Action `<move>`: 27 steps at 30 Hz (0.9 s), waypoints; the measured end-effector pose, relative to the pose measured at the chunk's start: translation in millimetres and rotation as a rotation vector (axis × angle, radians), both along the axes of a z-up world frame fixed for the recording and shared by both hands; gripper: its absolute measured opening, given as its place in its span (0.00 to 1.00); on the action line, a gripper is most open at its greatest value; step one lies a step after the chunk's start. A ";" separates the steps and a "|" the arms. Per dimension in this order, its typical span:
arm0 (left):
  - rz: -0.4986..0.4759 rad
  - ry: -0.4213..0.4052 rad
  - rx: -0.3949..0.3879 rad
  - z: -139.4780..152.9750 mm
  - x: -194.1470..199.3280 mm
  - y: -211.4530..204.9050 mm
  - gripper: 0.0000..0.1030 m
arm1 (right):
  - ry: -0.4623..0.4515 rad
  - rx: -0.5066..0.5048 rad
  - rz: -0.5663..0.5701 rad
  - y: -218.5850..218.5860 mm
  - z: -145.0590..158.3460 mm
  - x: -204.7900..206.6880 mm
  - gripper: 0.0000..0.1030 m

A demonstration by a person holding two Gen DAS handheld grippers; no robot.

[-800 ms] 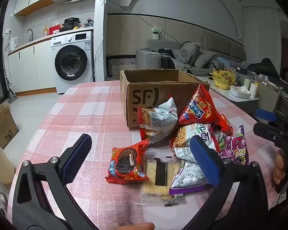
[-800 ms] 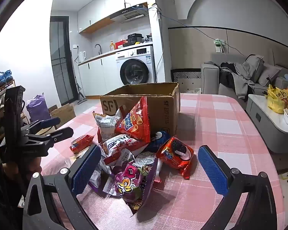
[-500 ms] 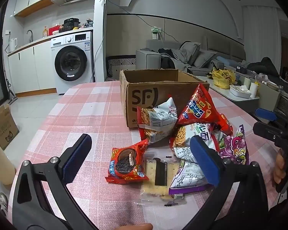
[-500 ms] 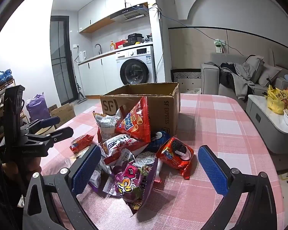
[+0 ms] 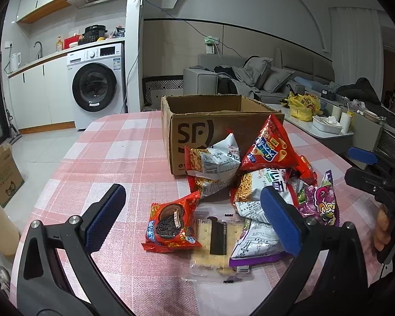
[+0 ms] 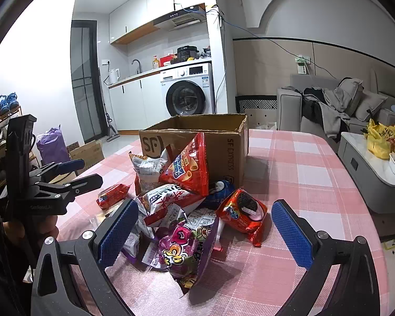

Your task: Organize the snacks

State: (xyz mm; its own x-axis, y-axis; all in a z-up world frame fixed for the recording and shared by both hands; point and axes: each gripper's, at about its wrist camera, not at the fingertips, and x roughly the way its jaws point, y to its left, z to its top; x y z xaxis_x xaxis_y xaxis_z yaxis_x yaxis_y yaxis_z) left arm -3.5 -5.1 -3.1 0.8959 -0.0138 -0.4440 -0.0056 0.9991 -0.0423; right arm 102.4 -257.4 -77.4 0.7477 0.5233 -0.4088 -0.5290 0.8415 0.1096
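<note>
Cardboard box [image 5: 194, 134], top open, "SF" printed on its wall, stands on a pink checked tablecloth [image 5: 113, 155]. Snack pile [image 5: 250, 181]: heaped against the box's front wall. Red triangular chip bag [image 6: 189, 168]: leans on the box. Red cookie pack [image 5: 171, 223]: flat, in front of the box, at the pile's edge. Purple candy bag [image 6: 181, 247]: nearest side of the pile from the box. Left gripper [image 5: 192, 218]: fingers spread wide, holding nothing, above the cookie pack. Right gripper [image 6: 205, 231]: fingers spread wide, empty, over the purple candy bag.
</note>
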 end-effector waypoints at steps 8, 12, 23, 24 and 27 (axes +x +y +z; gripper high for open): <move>-0.025 -0.009 0.001 3.6 -0.5 1.2 0.99 | -0.002 -0.002 0.001 0.8 -0.4 -0.1 1.00; -0.026 -0.007 0.002 3.9 -0.3 -0.1 0.99 | -0.002 -0.004 0.000 1.1 -0.6 -0.2 1.00; -0.020 0.001 0.003 3.2 0.4 0.8 0.99 | -0.001 -0.006 -0.002 1.5 -0.7 1.1 1.00; -0.019 0.004 0.004 3.0 0.9 1.1 0.99 | -0.001 -0.007 -0.002 1.7 -0.9 -1.6 1.00; -0.015 0.009 0.003 2.0 2.5 1.8 0.99 | 0.001 -0.008 -0.005 3.1 -1.4 0.2 1.00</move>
State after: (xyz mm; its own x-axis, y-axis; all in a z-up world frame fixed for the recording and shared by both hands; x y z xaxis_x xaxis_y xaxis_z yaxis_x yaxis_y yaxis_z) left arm -1.0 -3.3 -1.1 0.8917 -0.0256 -0.4519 0.0087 0.9992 -0.0394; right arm 102.6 -254.3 -78.9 0.7503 0.5159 -0.4134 -0.5244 0.8452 0.1030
